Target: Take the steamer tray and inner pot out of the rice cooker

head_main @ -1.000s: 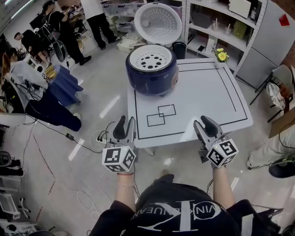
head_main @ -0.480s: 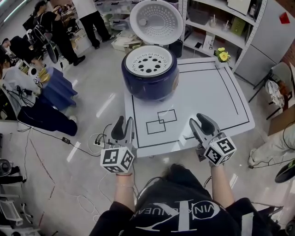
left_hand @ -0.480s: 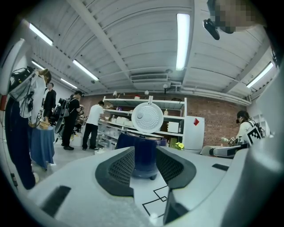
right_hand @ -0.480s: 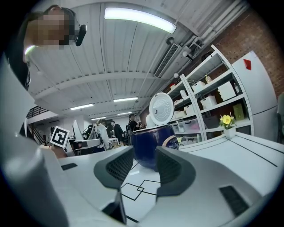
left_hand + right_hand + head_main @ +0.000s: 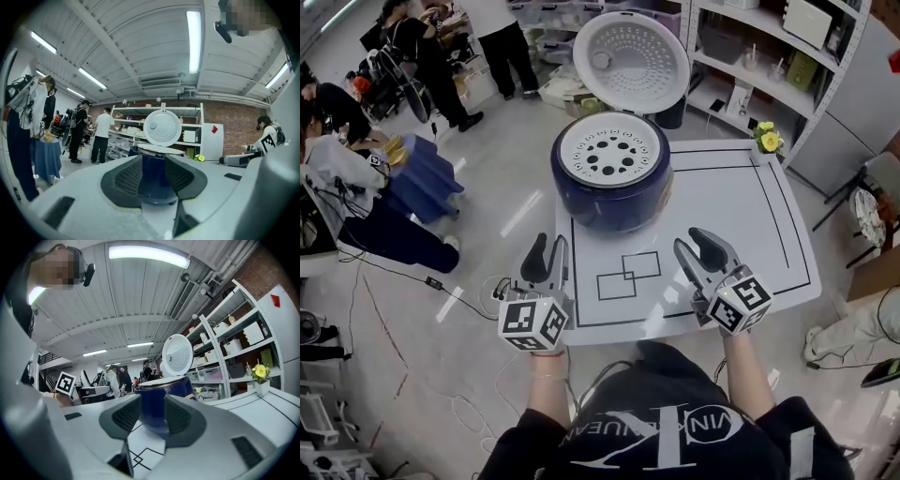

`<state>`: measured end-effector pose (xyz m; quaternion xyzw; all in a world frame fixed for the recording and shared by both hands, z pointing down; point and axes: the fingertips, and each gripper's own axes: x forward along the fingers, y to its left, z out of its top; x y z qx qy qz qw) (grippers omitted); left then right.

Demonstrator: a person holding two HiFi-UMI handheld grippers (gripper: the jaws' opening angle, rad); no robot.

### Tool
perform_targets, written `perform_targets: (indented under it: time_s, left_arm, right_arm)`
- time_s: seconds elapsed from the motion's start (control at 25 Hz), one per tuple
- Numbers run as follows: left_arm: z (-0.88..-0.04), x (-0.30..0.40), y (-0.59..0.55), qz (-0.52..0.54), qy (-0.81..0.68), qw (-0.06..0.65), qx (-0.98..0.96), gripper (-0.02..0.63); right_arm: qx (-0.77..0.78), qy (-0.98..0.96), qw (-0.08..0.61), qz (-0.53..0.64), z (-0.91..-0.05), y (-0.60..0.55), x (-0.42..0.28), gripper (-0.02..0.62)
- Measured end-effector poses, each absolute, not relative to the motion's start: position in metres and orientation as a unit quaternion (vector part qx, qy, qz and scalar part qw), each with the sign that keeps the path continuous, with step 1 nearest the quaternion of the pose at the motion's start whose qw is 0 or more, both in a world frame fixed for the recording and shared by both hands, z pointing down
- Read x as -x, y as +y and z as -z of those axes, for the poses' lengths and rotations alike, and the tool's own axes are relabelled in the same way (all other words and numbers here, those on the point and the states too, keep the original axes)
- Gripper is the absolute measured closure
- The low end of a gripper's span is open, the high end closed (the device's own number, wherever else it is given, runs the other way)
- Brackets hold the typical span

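Both grippers have pushed forward since the earlier frame, and the cooker (image 5: 612,183) now sits nearer to them, though well apart from both. The jaw gaps look unchanged.

I have the left gripper (image 5: 551,246) level at the table's (image 5: 731,216) near left edge, with its marker cube hanging out over the floor. Its jaws stand apart with nothing between the pads. In the left gripper view I see only the blue cooker through the gap, far ahead.

I hold the right gripper (image 5: 694,242) level over the near part of the table, just right of the two overlapping squares (image 5: 628,274) drawn there. Its jaws are apart too, and empty. The right gripper view frames the cooker between them at a distance.

The cooker stands on the far left part of the table, with its lid (image 5: 630,52) swung up and back. The white steamer tray (image 5: 610,152), dotted with round holes, sits in the cooker's mouth and fills it. I cannot see the inner pot, because the tray covers whatever lies beneath.

A small pot of yellow flowers (image 5: 766,139) stands at the table's far right corner. Several people (image 5: 422,47) are off to the left on the floor.
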<state>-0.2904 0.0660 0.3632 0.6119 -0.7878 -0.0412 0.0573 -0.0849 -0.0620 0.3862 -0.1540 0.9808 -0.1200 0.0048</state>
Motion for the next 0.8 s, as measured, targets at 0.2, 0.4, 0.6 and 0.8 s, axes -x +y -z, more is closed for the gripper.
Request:
perform_targets:
  time_s: [0.2, 0.4, 0.6, 0.8]
  left_arm:
    - [-0.358, 0.307, 0.038, 0.052, -0.798, 0.062, -0.597, 0.486]
    - [-0.36, 0.314, 0.021, 0.048, -0.804, 0.063, -0.59, 0.486]
    - [-0.351, 0.322, 0.001, 0.047, -0.809, 0.057, -0.584, 0.486]
    - [-0.338, 0.329, -0.018, 0.048, -0.816, 0.046, -0.574, 0.486]
  right_arm:
    - [0.138, 0.984, -0.005, 0.115, -0.377, -0.099, 0.109, 0.456]
    - [0.139, 0.987, -0.042, 0.073, -0.375, -0.118, 0.129, 0.456]
    - [0.121, 0.989, -0.026, 0.081, -0.362, -0.142, 0.145, 0.456]
    - [0.108, 0.99, -0.017, 0.09, -0.35, -0.166, 0.162, 0.456]
